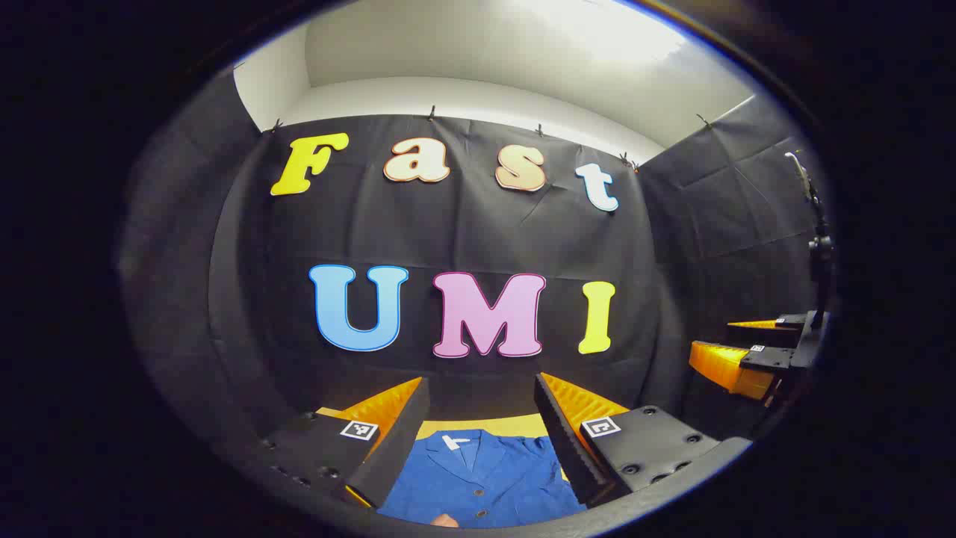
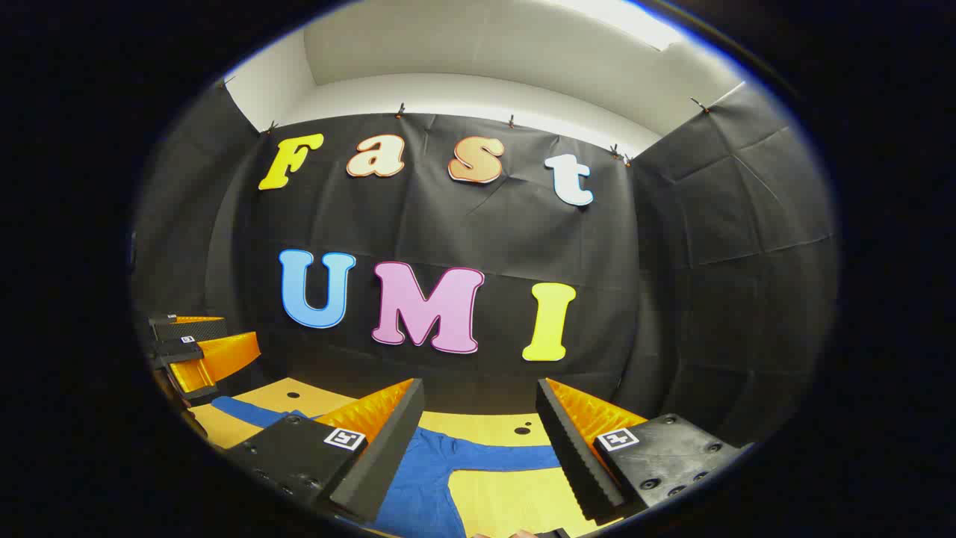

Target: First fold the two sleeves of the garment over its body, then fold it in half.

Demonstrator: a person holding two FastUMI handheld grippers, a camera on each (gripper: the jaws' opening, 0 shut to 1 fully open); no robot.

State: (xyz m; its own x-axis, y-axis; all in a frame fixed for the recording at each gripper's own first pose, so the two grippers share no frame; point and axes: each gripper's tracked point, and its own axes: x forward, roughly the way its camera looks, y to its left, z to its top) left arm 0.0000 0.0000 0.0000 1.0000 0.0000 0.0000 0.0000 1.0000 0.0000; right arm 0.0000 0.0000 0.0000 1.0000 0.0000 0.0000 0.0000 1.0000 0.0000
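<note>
1. We hold the left gripper (image 1: 478,422) high with its jaws spread wide and nothing between them; below it, at 6 o'clock in the left gripper view, lies the blue buttoned cloth garment (image 1: 485,478), collar away from us.
2. The right gripper (image 2: 478,426) is likewise agape and empty, so we judge no grasp has begun.
3. In the right gripper view one long blue sleeve (image 2: 508,454) stretches out flat toward 3 o'clock across the yellow wooden tabletop (image 2: 493,426), unfolded, probably our first target.
</note>
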